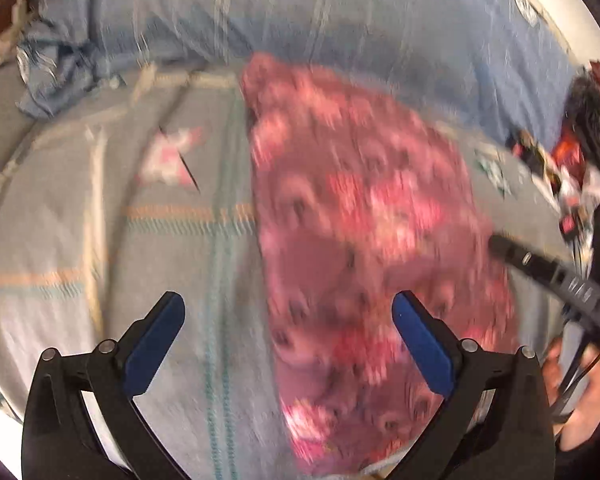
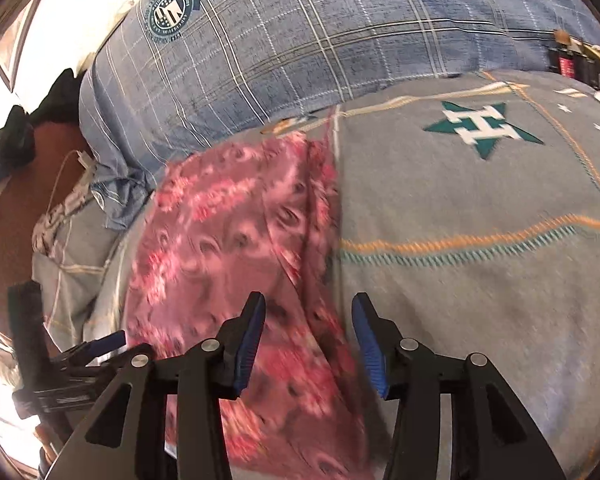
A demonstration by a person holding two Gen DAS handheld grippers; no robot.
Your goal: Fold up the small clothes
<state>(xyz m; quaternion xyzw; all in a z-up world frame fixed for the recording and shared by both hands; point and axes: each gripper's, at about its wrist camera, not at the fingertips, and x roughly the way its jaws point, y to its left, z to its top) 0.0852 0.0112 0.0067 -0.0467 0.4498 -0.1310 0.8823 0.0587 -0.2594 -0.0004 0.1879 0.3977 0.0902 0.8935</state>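
Both the left gripper (image 1: 288, 322) and right gripper (image 2: 308, 332) hang spread wide and empty over the pink floral-print thin cloth garment (image 1: 364, 248) lying between and ahead of their fingers, so honestly a pinch here could snag the grey star-patterned woven blanket (image 2: 480, 280) underneath too.

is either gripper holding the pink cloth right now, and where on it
Nothing is held. The left gripper and right gripper both hang open above the pink floral cloth, which lies on the grey blanket, with no fabric between the fingers.
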